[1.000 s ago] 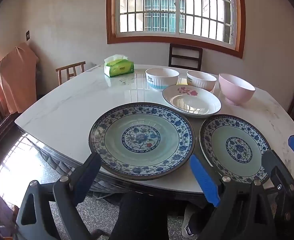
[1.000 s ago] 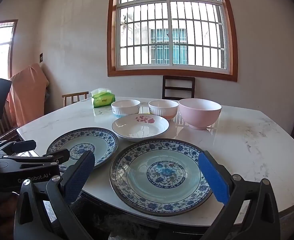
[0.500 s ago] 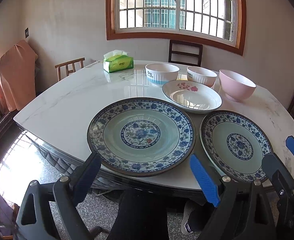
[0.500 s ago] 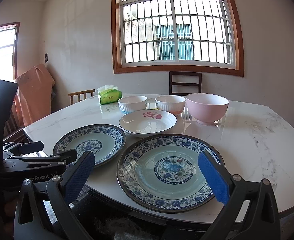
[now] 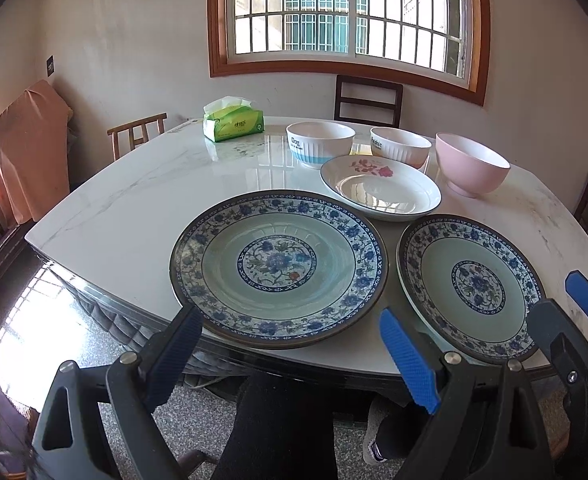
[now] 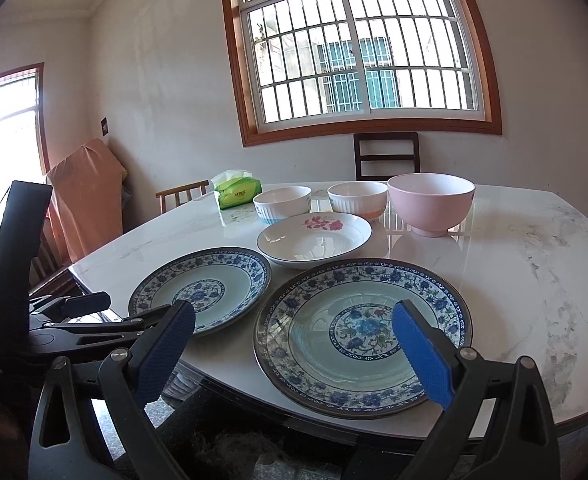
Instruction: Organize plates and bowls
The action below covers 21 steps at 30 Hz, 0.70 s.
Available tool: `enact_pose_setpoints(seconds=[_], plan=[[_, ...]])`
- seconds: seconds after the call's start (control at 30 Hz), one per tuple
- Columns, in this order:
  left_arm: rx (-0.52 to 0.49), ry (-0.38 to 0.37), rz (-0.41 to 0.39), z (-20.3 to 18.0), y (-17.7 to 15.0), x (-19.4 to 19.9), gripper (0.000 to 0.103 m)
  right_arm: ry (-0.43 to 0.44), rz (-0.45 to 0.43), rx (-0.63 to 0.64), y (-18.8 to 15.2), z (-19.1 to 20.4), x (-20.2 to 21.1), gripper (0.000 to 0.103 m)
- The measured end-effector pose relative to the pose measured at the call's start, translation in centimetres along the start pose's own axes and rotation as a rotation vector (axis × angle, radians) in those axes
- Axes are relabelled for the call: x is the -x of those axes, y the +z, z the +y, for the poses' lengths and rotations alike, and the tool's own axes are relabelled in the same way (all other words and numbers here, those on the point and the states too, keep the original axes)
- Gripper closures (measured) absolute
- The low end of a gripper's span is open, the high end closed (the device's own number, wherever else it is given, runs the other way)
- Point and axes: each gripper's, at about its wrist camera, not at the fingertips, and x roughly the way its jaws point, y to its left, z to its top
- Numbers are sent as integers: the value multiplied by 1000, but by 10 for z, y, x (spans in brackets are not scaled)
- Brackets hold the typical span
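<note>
Two blue-patterned plates lie side by side at the marble table's near edge. My left gripper (image 5: pixel 290 344) hangs open just short of the left plate (image 5: pixel 278 264), its blue pads (image 5: pixel 408 360) touching nothing. My right gripper (image 6: pixel 294 354) faces the right plate (image 6: pixel 364 332). Its jaws are closing slightly and stand wide, with nothing gripped between them. Behind the plates sits a white dish with red flowers (image 6: pixel 314 240). Further back stand two white bowls (image 6: pixel 282 204) (image 6: pixel 358 200) and a pink bowl (image 6: pixel 430 202).
A green tissue pack (image 5: pixel 234 124) sits at the far left of the marble table (image 5: pixel 134 208). Wooden chairs (image 5: pixel 368 100) stand around it. A person's dark-clad legs (image 5: pixel 282 420) are below the near edge. My left gripper's body (image 6: pixel 74 316) shows at the left of the right wrist view.
The right wrist view has tilted and shifted a little, so the right plate now sits nearer its fingers. The left gripper has hardly moved.
</note>
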Motion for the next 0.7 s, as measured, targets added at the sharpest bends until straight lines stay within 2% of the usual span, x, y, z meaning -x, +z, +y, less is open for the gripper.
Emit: enact_pose_setpoints(seconds=[0.3,0.5,0.7], plan=[[-12,-13,4,-5,-1,5,10,-9,7,2,0,-4,5,6],[-30,-47,10,-12,-1,8,10,-13,13,-3,2,-9,14,6],[-60,-57,9,-21,1,10,10,-28,6,-6,8,-21,25,10]])
